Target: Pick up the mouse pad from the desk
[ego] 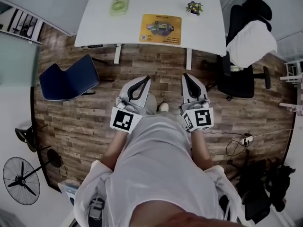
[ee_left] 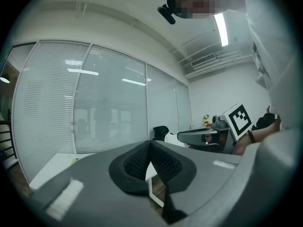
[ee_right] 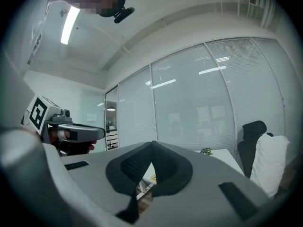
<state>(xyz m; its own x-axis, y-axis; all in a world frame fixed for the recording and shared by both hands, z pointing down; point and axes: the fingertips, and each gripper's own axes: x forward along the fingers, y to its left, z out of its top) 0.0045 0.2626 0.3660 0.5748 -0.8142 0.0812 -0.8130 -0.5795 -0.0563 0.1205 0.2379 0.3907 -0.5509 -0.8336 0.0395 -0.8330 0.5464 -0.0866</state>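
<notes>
Jaws on both grippers are pressed together with nothing between them. In the head view the left gripper [ego: 146,81] and the right gripper [ego: 186,77] sit side by side at the middle of the frame, above the wooden floor [ego: 161,72] and well short of the white desk [ego: 94,22] that spans the top of the frame. Each gripper's tip points toward the desk, and each carries its marker cube on the near end, by the person's forearms.

The mouse pad [ego: 160,29], yellow with a printed picture, lies flat on the desk a little right of its middle, near the front edge, and neither gripper touches it. A pale green item [ego: 119,6] rests on the desk to the upper left of the mouse pad, and a small potted plant [ego: 194,7] stands to its upper right.

A blue chair [ego: 68,77] stands at the left of the frame, below the desk's left end. A black office chair [ego: 244,74] draped with a white cloth [ego: 251,44] stands at the right. A floor fan [ego: 21,181] occupies the lower left corner. Both gripper views look level across the room at glass partitions with blinds.
</notes>
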